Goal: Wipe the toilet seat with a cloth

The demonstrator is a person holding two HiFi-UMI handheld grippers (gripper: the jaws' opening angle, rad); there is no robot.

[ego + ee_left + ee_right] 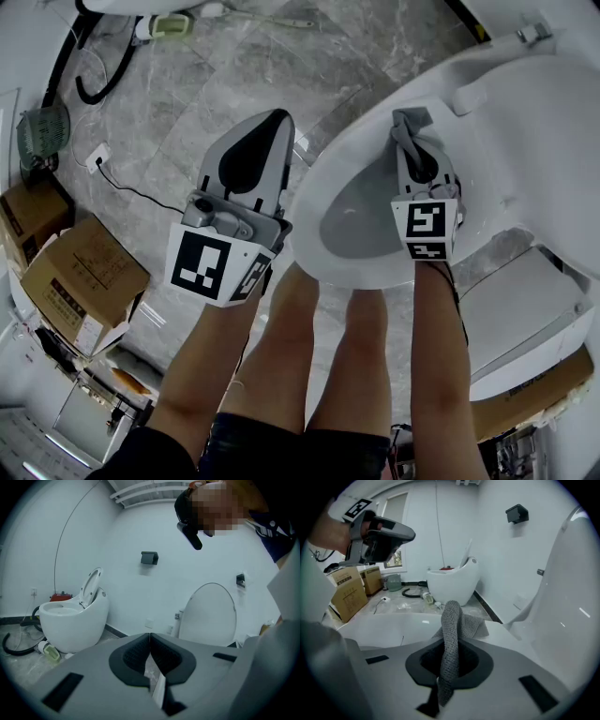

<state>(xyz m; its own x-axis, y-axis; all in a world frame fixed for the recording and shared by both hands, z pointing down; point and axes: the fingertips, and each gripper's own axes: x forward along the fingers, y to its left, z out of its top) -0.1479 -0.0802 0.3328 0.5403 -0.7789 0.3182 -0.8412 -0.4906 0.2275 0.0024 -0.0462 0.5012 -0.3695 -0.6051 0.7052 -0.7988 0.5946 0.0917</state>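
Your right tool clamped on grey knit cloth; loose end draped on toilet seat, far edge. Cloth likely light, soft, floppy and will bunch, so keep hold mid-fold and press flat. Your left tool closed, empty, off seat's left edge.

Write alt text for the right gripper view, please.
The right tongs grip a grey knitted cloth, its free end lying on the white toilet seat. The left tongs hover at upper left; a second toilet and cardboard boxes stand on the floor behind.
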